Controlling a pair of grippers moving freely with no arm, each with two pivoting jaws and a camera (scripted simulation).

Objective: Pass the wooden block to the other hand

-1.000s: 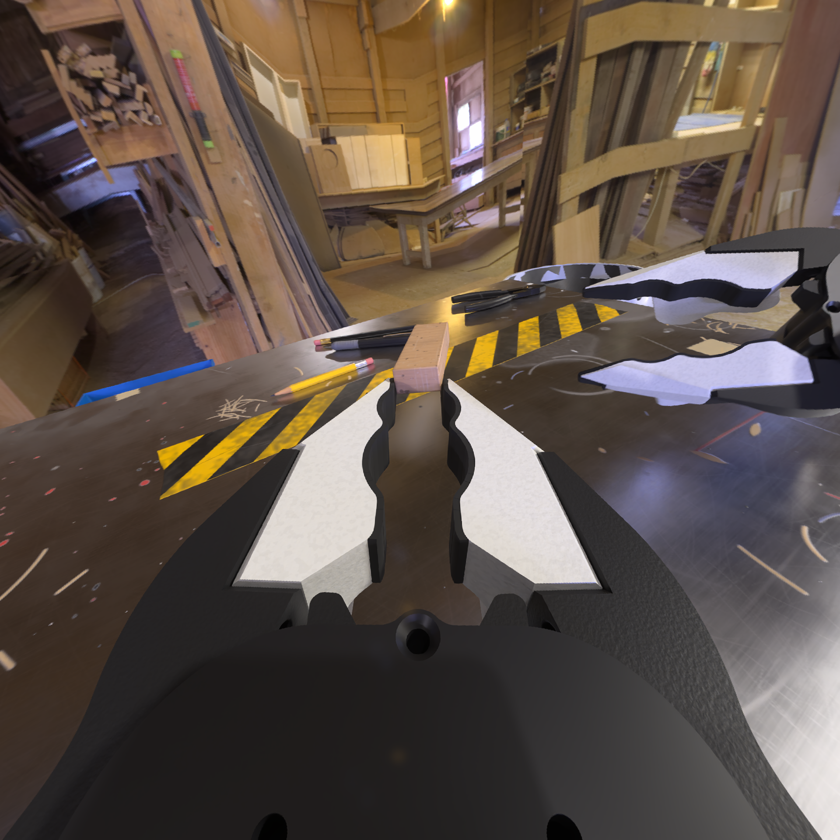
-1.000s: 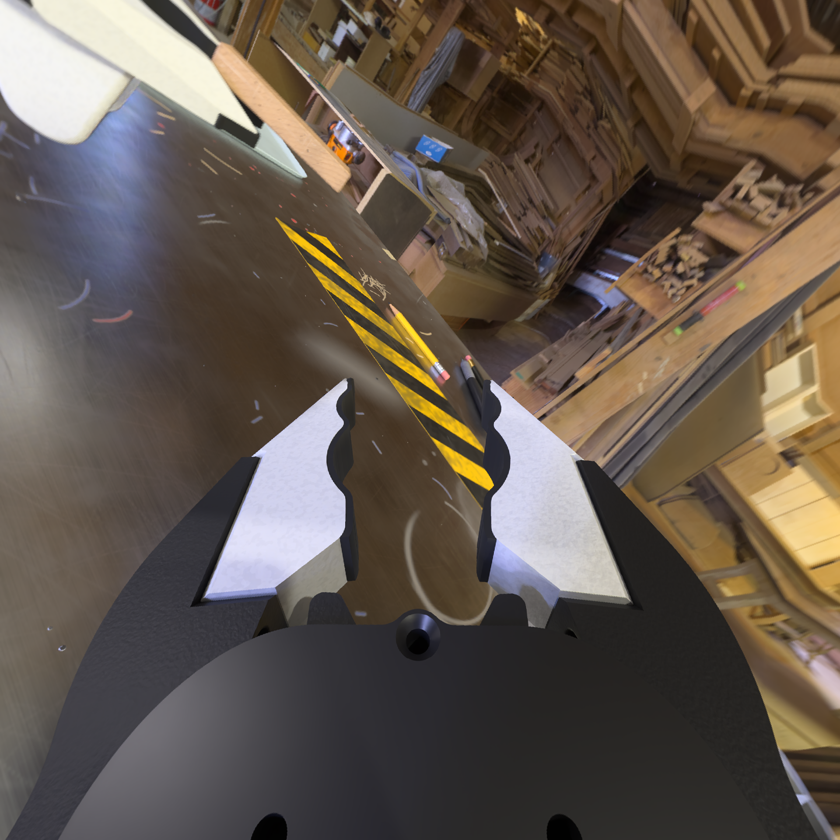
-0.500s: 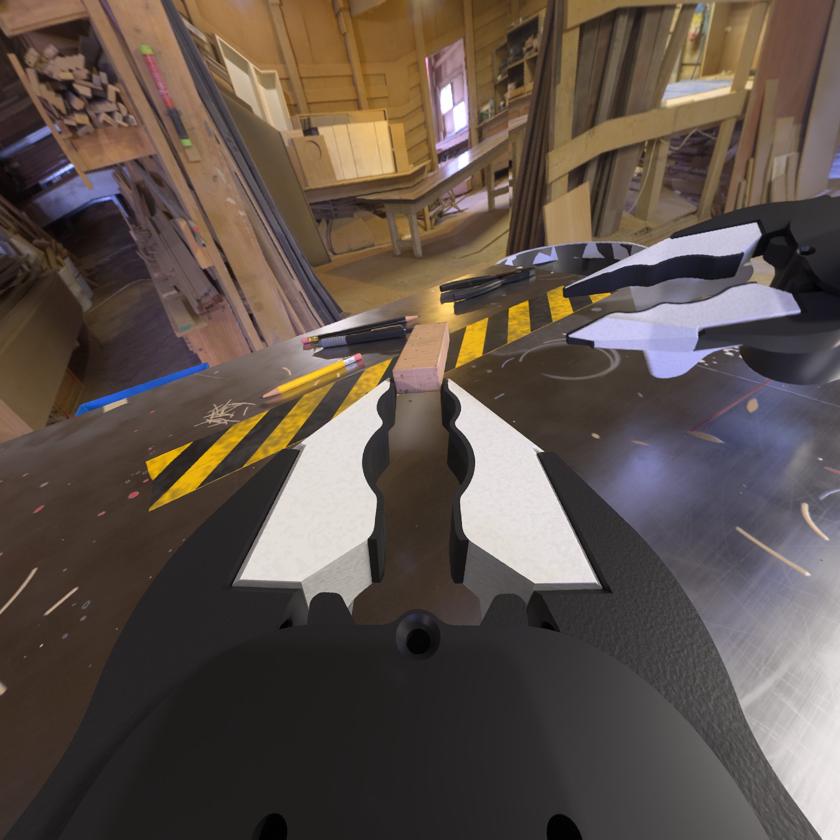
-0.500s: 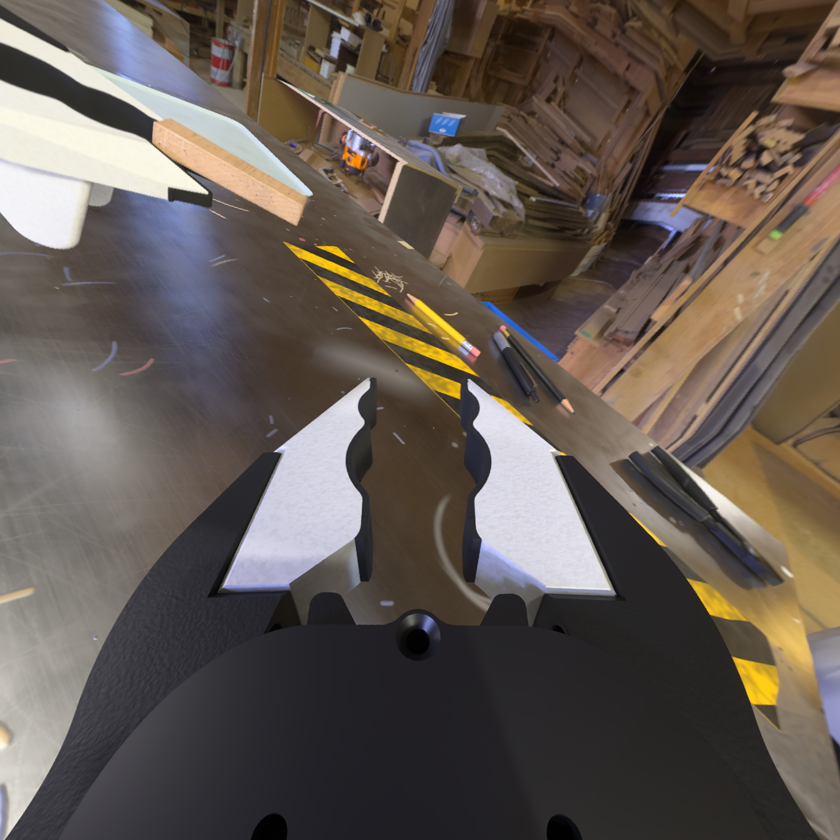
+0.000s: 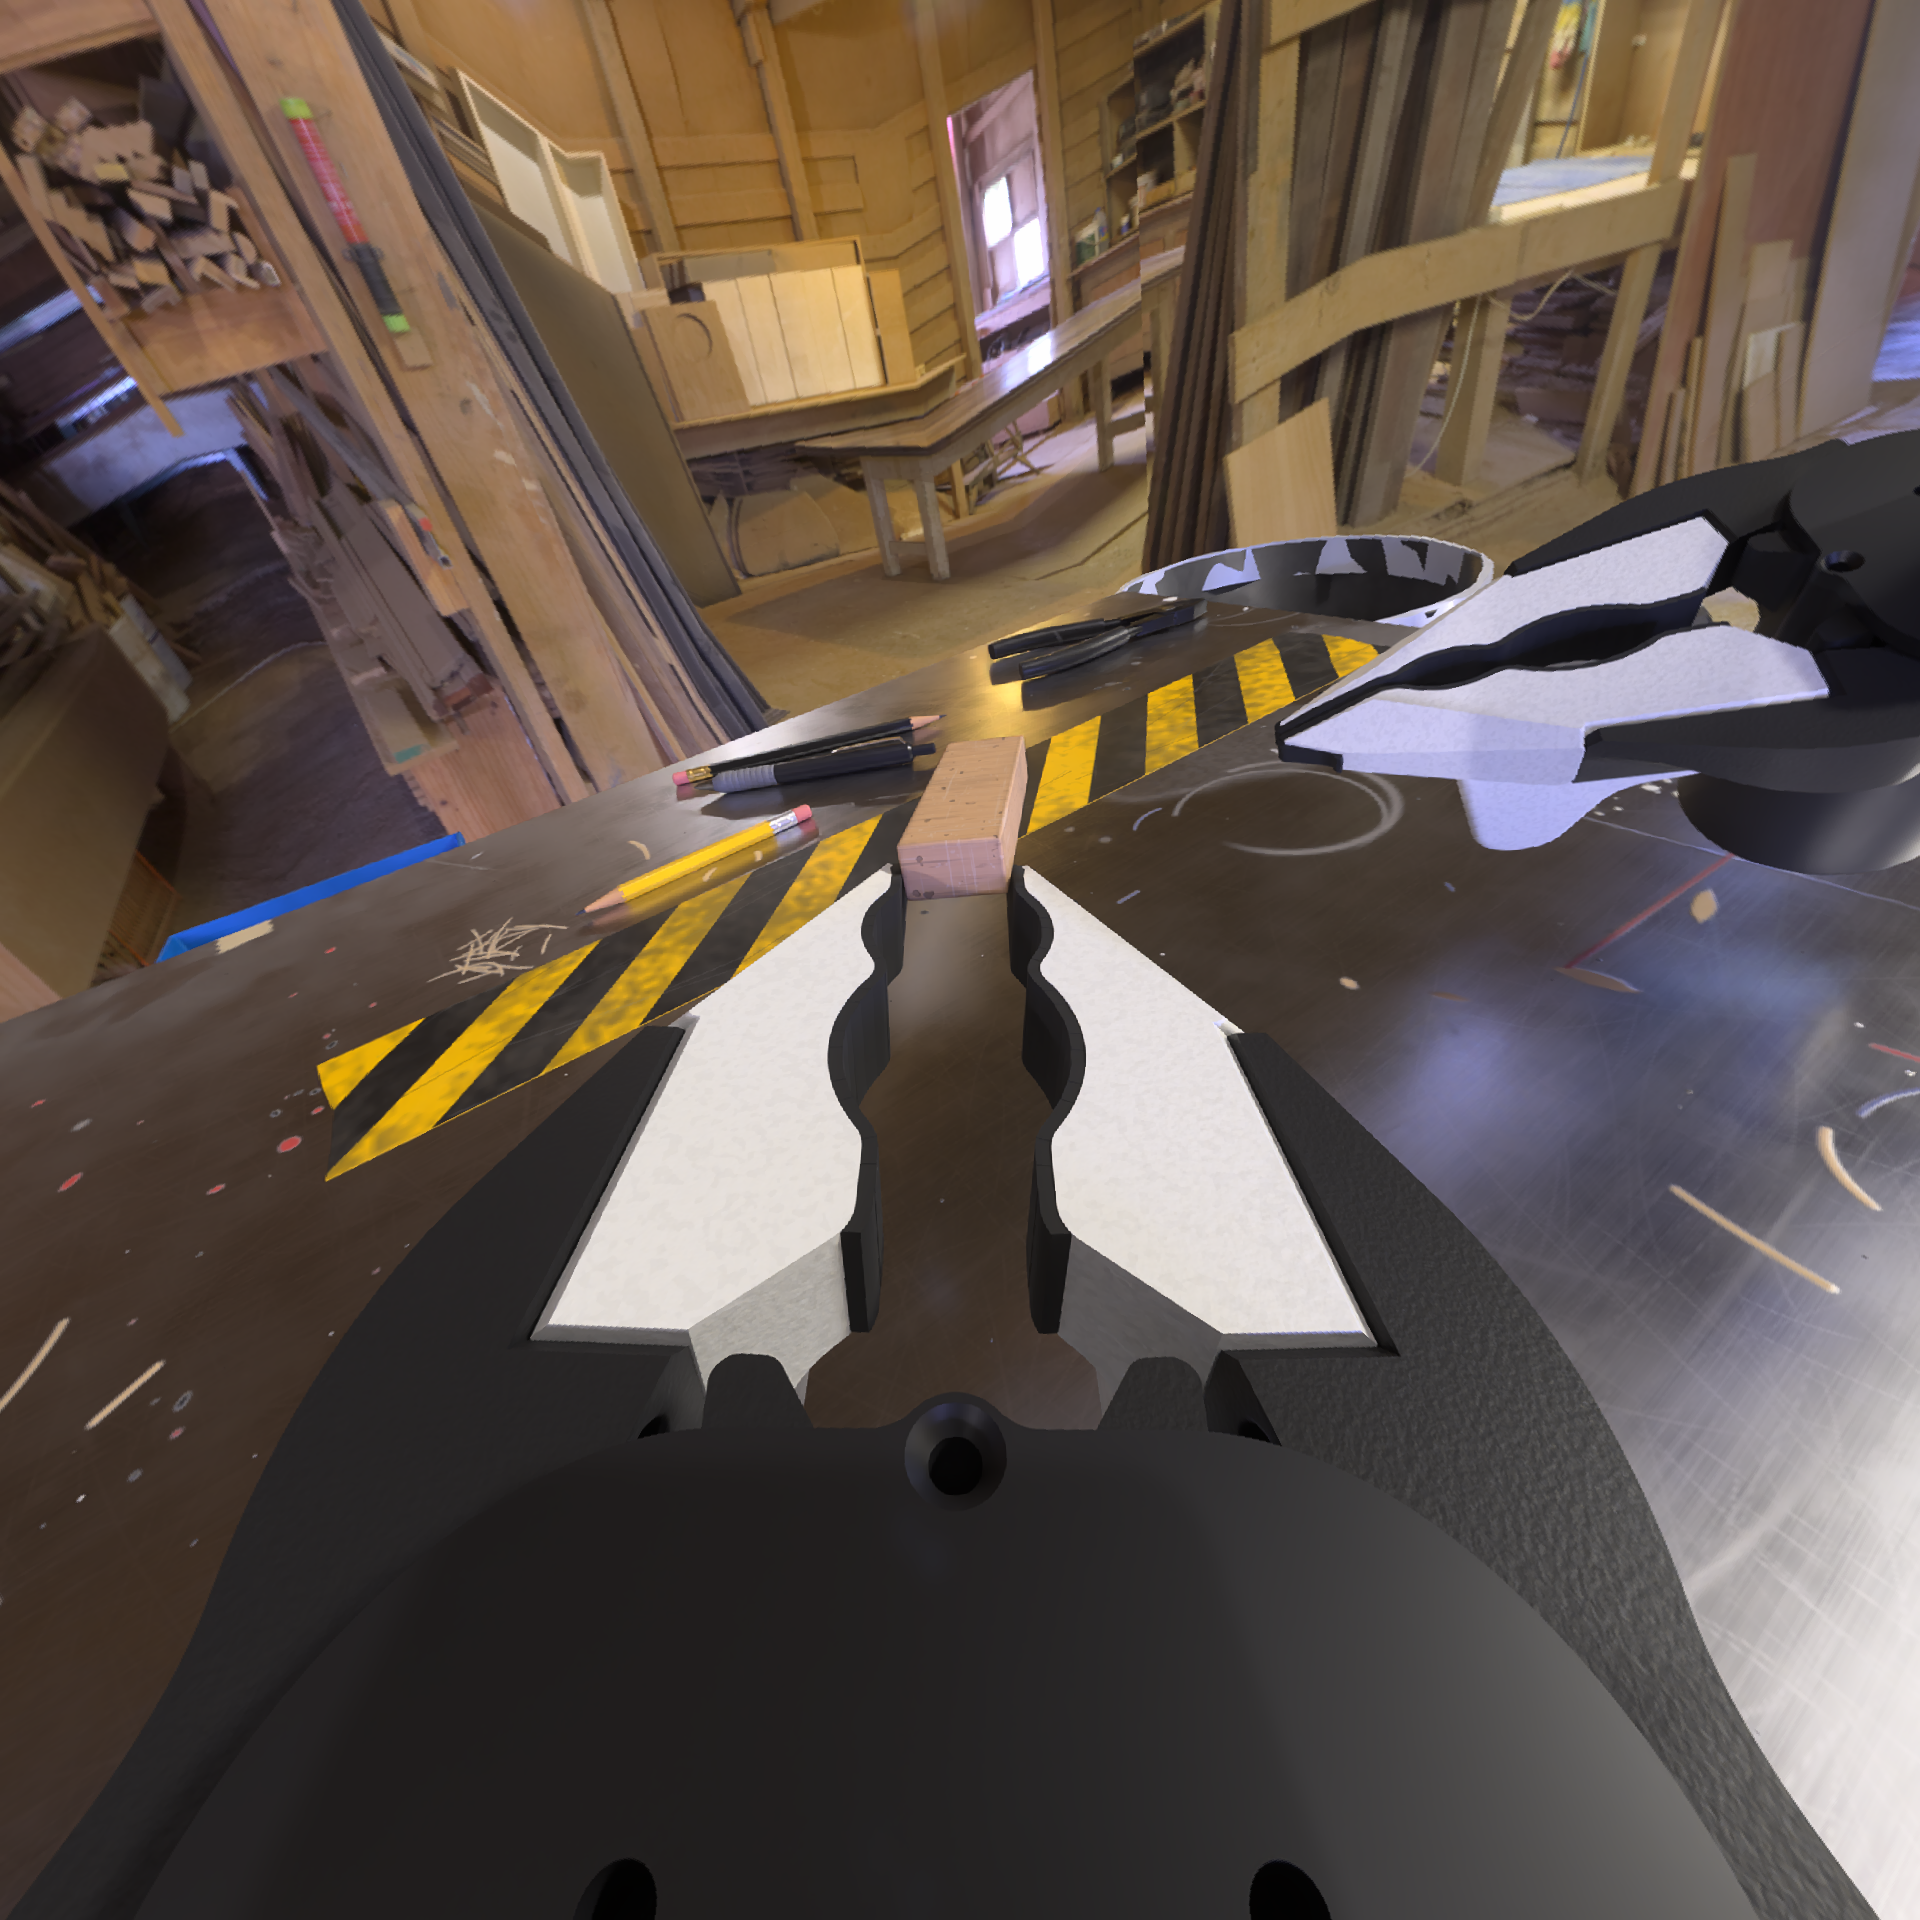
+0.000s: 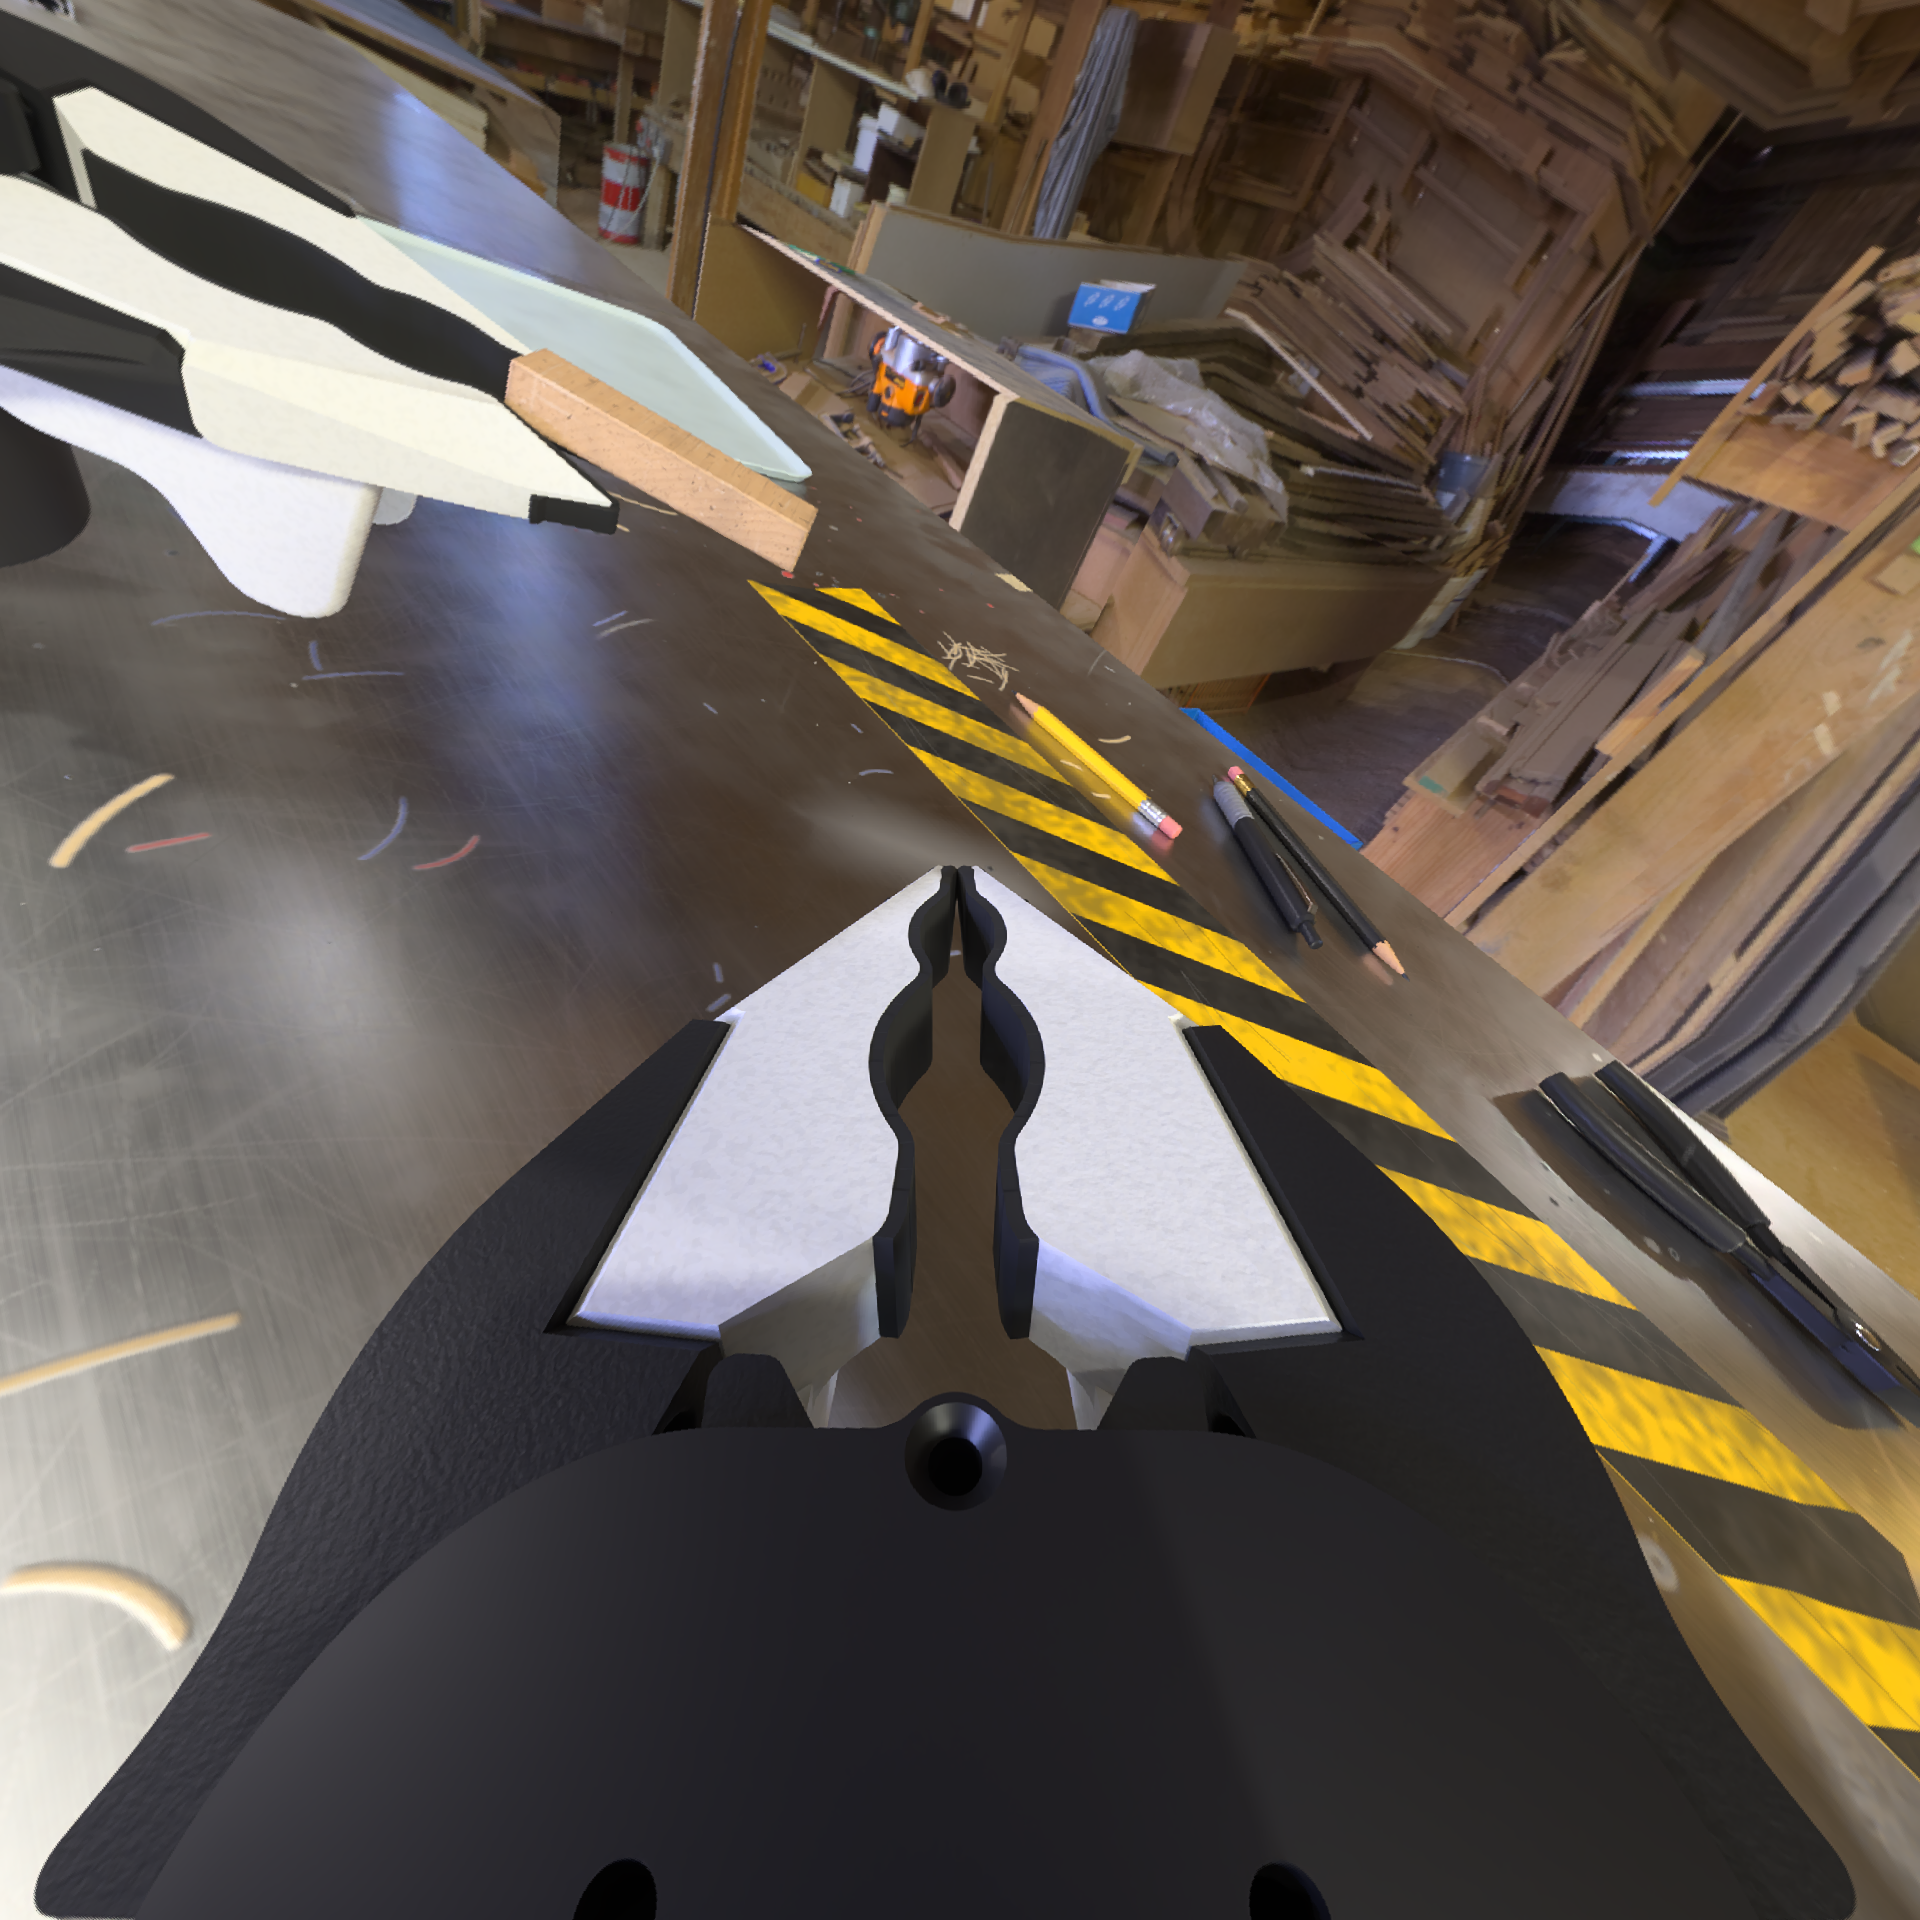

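Left to right across the table [image 5: 1558, 1091]: a yellow pencil [image 5: 698, 858], a dark pencil and pen [image 5: 821, 756], then the wooden block [image 5: 966, 821], clamped at its near end in the left tongs [image 5: 956, 883] and held clear of the table, as the right wrist view confirms [image 6: 665, 452]. Black pliers [image 5: 1091, 636] and a patterned bowl [image 5: 1320, 569] lie beyond, with the right tongs [image 5: 1299, 732] at far right, well apart from the block.

Change noted: over the last second the right tongs [image 6: 956, 873] have gone from wide apart to tips together, with nothing between them. They have also swung round to face along the striped tape [image 6: 1195, 935] rather than toward the block. Judgement: the handover has not begun; the right tongs must reopen and turn onto the block's free end before the left can release.

Limits of view: the block's far end faces away in the left wrist view. How deep the left tongs bite cannot be judged. The right tongs' body is cut off at the frame edge.
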